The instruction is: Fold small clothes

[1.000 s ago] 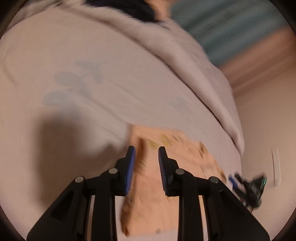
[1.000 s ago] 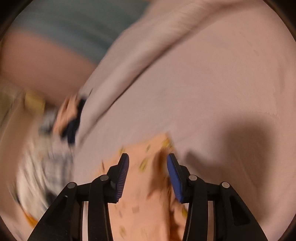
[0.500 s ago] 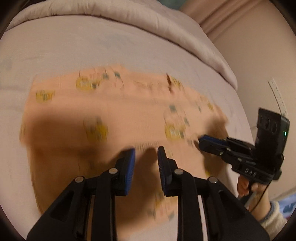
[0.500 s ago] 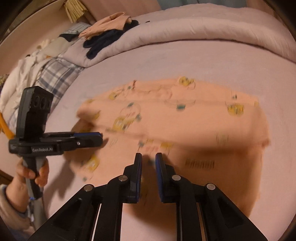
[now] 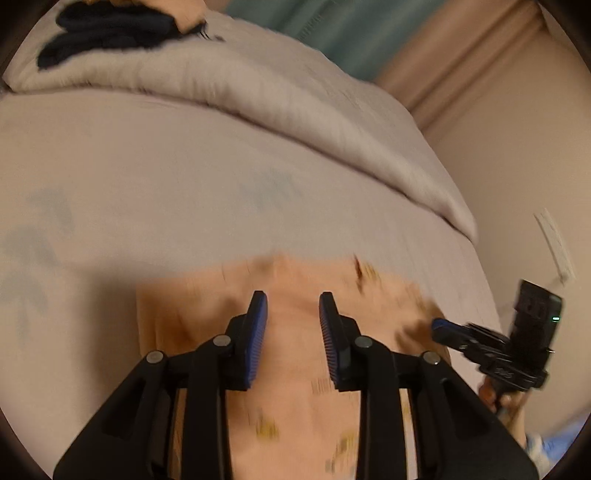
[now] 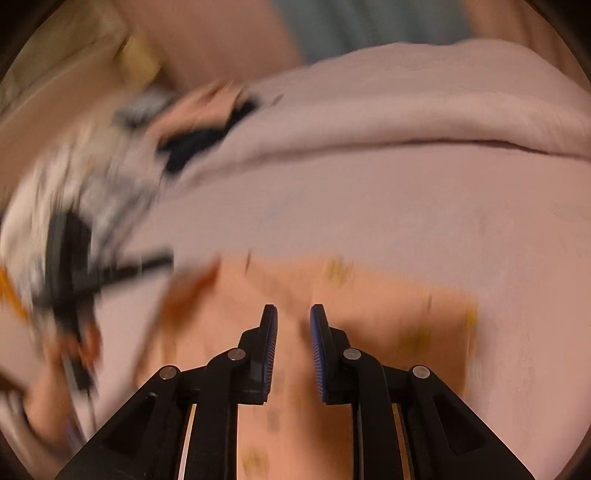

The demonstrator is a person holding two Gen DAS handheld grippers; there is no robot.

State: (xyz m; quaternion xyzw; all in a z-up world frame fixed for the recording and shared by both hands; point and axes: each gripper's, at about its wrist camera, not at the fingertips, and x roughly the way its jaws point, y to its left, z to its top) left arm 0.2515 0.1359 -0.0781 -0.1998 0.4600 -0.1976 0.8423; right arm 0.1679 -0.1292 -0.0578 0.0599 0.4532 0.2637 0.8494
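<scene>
Both grippers have lifted back; peach garment lies beneath left gripper's and right gripper's spread fingers.

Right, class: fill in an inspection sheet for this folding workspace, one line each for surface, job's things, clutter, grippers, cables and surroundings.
Surface: pale bed sheet, rolled duvet behind.
Job's things: peach printed garment lying on the sheet.
Clutter: dark clothes on the duvet; blurred checked laundry beside the bed.
Grippers: left gripper open over the garment; right gripper open, holding nothing.
Cables: nothing seen.
Surroundings: teal curtain, beige wall.
</scene>
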